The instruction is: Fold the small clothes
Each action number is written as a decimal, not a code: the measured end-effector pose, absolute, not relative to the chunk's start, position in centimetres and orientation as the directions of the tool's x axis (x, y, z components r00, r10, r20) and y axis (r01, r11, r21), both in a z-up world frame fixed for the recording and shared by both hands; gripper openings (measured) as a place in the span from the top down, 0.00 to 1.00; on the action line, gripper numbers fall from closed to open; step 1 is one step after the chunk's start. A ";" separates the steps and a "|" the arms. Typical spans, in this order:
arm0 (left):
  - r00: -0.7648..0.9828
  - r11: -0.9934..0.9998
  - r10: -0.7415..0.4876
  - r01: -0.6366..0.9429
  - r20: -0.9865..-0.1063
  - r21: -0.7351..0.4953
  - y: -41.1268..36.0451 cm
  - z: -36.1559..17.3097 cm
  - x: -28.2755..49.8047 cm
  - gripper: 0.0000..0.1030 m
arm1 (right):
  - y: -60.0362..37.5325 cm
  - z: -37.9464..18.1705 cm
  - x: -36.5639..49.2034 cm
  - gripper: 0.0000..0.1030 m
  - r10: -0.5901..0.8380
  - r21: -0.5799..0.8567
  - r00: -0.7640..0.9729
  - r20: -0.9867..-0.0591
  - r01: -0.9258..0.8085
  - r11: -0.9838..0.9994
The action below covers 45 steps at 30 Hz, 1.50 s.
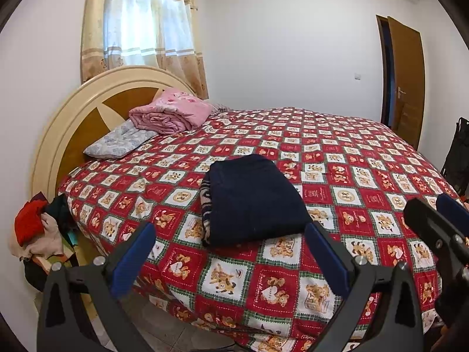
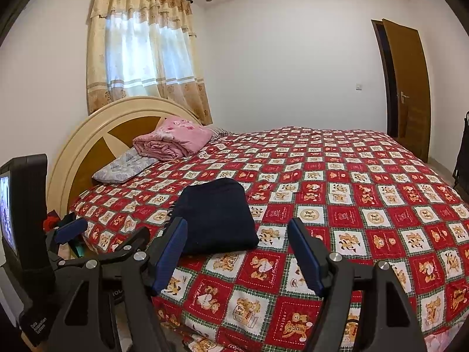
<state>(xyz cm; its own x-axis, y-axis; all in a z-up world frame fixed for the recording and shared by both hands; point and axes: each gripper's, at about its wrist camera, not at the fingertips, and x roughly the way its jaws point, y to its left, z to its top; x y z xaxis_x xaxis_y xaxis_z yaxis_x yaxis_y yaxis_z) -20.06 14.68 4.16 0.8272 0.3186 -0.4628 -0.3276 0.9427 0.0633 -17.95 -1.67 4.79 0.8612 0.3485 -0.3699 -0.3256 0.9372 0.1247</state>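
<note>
Room: bedroom with white walls, a brown wooden door [image 1: 406, 79] ajar at the right, and a curtained window [image 1: 140, 23] above a round cream and brown headboard [image 1: 73, 114].
Surface: bed covered by a red, white and green teddy-bear patchwork quilt [image 1: 337, 158]; a rolled pink blanket [image 1: 170, 111] lies on a grey floral pillow [image 1: 117, 140] by the headboard.
Task item: folded dark navy knit garment [image 1: 249, 199], with a striped navy and cream layer showing along its left edge. It lies flat on the quilt near the front edge of the bed, directly ahead of both cameras.
Supply: heap of red, beige and dark loose clothes [image 1: 38, 228] beside the bed, lower left, well apart from the navy garment.
Handling: judged soft, limp and light; the stacked layers will slide apart if lifted by one layer only. Knit fabric should grip the pads well.
Grasp point: take the near folded edge through all layers, or both near corners, one per tool.
Left hand-held gripper [image 1: 231, 258]: jaws wide, nothing between the blue pads; held above the front edge of the bed, angled slightly downward toward the garment, just short of its near edge.
Right hand-held gripper [image 2: 237, 255]: jaws wide, empty; same downward tilt, beside the left tool, with the garment ahead and slightly left.
Task state: this garment appears folded; neither tool touches it.
</note>
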 end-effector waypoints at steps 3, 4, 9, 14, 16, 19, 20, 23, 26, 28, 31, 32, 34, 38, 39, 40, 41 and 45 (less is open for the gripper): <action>0.828 0.943 0.318 -0.327 -0.461 0.063 14.7 4.2 -20.1 0.00 | -1.6 4.8 -18.0 0.30 0.346 0.125 0.863 -0.367 -0.323 0.938; 0.828 0.943 0.319 -0.327 -0.461 0.065 14.6 4.1 -20.0 0.00 | -1.6 4.8 -18.1 0.30 0.346 0.126 0.864 -0.367 -0.323 0.938; 0.828 0.944 0.316 -0.323 -0.464 0.066 14.6 4.1 -20.0 0.00 | -1.7 4.8 -18.1 0.30 0.345 0.126 0.863 -0.368 -0.322 0.938; 0.827 0.947 0.309 -0.315 -0.469 0.069 14.9 4.1 -19.8 0.00 | -1.7 4.8 -18.1 0.30 0.344 0.128 0.863 -0.370 -0.319 0.939; 0.827 0.947 0.309 -0.315 -0.470 0.069 14.9 4.1 -19.8 0.00 | -1.7 4.8 -18.1 0.30 0.343 0.129 0.863 -0.371 -0.318 0.939; 0.827 0.947 0.310 -0.314 -0.469 0.072 14.9 4.1 -19.8 0.00 | -1.8 4.7 -18.1 0.30 0.341 0.132 0.864 -0.371 -0.315 0.940; 0.827 0.946 0.312 -0.314 -0.468 0.074 14.9 4.1 -19.8 0.00 | -1.8 4.7 -18.1 0.30 0.341 0.130 0.864 -0.371 -0.315 0.940; 0.827 0.945 0.318 -0.316 -0.463 0.083 15.0 3.9 -19.7 0.00 | -1.8 4.7 -18.1 0.30 0.341 0.131 0.863 -0.372 -0.315 0.940; 0.828 0.943 0.324 -0.320 -0.458 0.090 15.0 3.9 -19.7 0.00 | -1.8 4.7 -18.1 0.30 0.338 0.129 0.866 -0.370 -0.312 0.941; 0.831 0.944 0.324 -0.318 -0.452 0.091 15.1 3.9 -19.8 0.00 | -1.8 4.6 -18.1 0.30 0.335 0.130 0.867 -0.370 -0.308 0.942; 0.838 0.945 0.320 -0.314 -0.441 0.090 15.1 4.1 -19.9 0.00 | -1.8 4.6 -18.1 0.30 0.334 0.130 0.867 -0.370 -0.308 0.943; 0.840 0.945 0.321 -0.314 -0.439 0.090 15.1 4.1 -19.9 0.00 | -1.9 4.6 -18.1 0.30 0.334 0.129 0.867 -0.370 -0.308 0.942; 0.839 0.945 0.322 -0.312 -0.438 0.097 15.1 4.2 -19.9 0.00 | -1.9 4.6 -18.1 0.30 0.335 0.129 0.867 -0.370 -0.309 0.942; 0.837 0.945 0.322 -0.308 -0.442 0.106 15.0 4.1 -19.7 0.00 | -1.9 4.6 -18.1 0.30 0.335 0.129 0.867 -0.369 -0.309 0.942; 0.836 0.946 0.322 -0.307 -0.443 0.107 15.0 4.1 -19.6 0.00 | -1.9 4.6 -18.1 0.30 0.334 0.130 0.867 -0.369 -0.308 0.943; 0.836 0.946 0.322 -0.307 -0.445 0.108 15.1 4.1 -19.6 0.00 | -2.0 4.6 -18.1 0.30 0.336 0.130 0.867 -0.369 -0.309 0.942; 0.836 0.946 0.321 -0.305 -0.446 0.109 15.0 4.0 -19.5 0.00 | -2.0 4.6 -18.1 0.30 0.336 0.131 0.867 -0.369 -0.310 0.942; 0.836 0.946 0.321 -0.305 -0.445 0.108 15.0 4.1 -19.5 0.00 | -2.0 4.6 -18.1 0.30 0.338 0.131 0.865 -0.371 -0.311 0.941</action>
